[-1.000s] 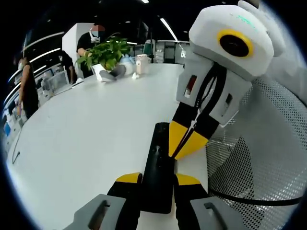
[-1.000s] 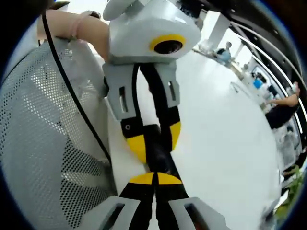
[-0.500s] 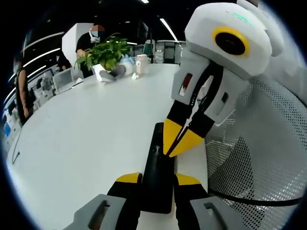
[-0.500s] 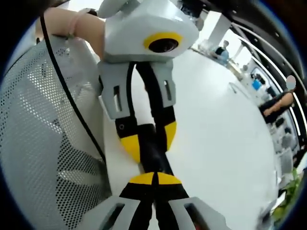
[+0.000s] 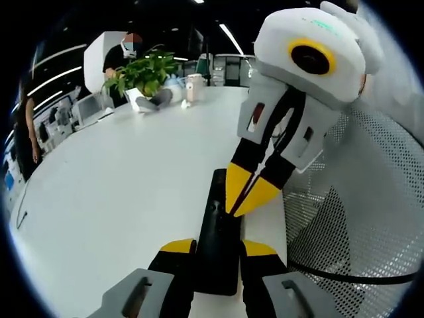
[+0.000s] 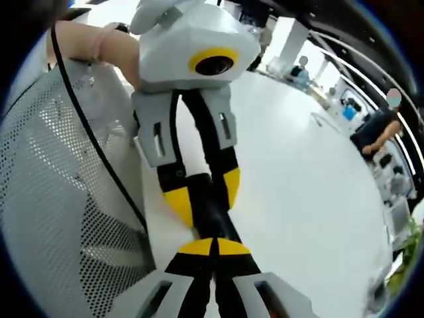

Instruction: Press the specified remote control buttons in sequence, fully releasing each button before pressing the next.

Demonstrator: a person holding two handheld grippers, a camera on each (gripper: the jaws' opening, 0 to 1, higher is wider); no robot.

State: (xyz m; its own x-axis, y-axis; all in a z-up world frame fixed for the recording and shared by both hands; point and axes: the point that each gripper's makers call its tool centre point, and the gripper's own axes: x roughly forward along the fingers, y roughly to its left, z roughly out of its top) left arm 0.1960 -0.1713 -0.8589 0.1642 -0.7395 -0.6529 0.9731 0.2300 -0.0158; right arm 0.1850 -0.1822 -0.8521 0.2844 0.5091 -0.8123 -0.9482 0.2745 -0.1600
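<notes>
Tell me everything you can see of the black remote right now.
The long, slim black plastic remote control lies flat on the white table, near its edge. The left gripper clamps its near end between yellow-tipped jaws. The right gripper, shut, points its yellow tips down at the remote's middle; whether they touch it I cannot tell. Its buttons are too dark to make out.

It looks like an office: a big white table [image 5: 119,172], a plant [image 5: 142,73], desks with people [image 5: 30,132] nearby.
</notes>
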